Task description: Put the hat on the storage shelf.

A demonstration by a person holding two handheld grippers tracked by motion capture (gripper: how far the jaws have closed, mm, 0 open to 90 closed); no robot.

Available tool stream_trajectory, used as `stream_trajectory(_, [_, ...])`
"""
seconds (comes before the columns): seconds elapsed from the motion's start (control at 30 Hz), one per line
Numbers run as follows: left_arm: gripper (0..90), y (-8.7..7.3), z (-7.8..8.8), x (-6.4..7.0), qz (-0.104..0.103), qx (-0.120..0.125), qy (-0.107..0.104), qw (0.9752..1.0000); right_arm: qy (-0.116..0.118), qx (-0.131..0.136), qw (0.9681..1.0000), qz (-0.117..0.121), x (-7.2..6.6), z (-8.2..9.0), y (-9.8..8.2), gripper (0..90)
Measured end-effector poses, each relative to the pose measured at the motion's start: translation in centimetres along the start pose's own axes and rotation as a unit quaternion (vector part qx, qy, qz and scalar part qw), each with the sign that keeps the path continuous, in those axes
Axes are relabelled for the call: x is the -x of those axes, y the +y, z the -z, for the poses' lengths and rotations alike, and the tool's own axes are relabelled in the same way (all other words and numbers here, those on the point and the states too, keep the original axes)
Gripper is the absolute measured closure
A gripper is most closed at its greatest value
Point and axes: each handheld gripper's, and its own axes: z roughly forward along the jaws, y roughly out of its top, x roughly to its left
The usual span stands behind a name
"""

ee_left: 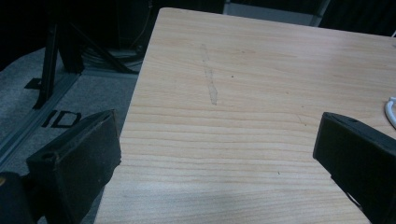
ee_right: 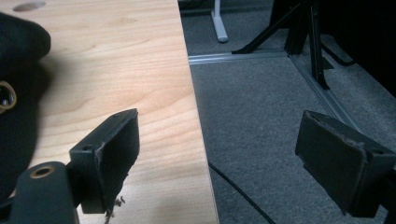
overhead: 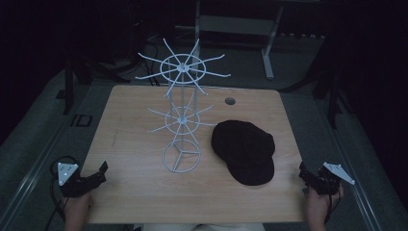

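Your left claw (overhead: 98,174) sits at the near-left corner of the light wooden bench (overhead: 134,144), jaws wide apart, nothing btwn them; in the left gripper view, bare wood grain lies ahead. Your right claw (overhead: 305,173) hangs at the near-right edge, jaws also spread wide, one over the bench (ee_right: 116,70), the other over grey carpet floor (ee_right: 261,116). Mid-bench stands the white wire two-tier rack (overhead: 182,115) w/ radiating hooks, upright on its ring base. Just right of that base lies the black flat cap (overhead: 244,150), resting on the wood, well apart from both claws. Your hands (overhead: 77,207) grip the handles at the near edge.
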Motion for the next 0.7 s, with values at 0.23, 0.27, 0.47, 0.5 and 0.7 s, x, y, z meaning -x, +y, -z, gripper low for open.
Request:
stream_trajectory(0.23, [1.4, 0.0, 0.0, 0.0, 0.000, -0.001, 0.002, 1.0000, 0.008, -0.002, 0.9998, 0.017, -0.4, 1.0, 1.6, 13.1])
stream_trajectory(0.27, [1.4, 0.0, 0.0, 0.0, 0.000, -0.002, 0.002, 1.0000, 0.012, 0.000, 0.9998, 0.016, -0.5, 1.2, 2.0, 13.1])
stream_trajectory(0.47, [1.4, 0.0, 0.0, 0.0, 0.000, -0.001, 0.002, 1.0000, 0.042, 0.018, 0.9985, 0.030, -1.7, 2.8, 4.5, 12.6])
stream_trajectory(0.5, [1.4, 0.0, 0.0, 0.0, 0.001, -0.001, 0.002, 1.0000, 0.048, 0.022, 0.9980, 0.035, -2.0, 3.0, 4.9, 12.5])
stream_trajectory(0.7, [1.4, 0.0, 0.0, 0.0, 0.001, 0.000, 0.002, 1.0000, 0.086, 0.024, 0.9945, 0.055, -3.9, 3.6, 7.2, 11.5])
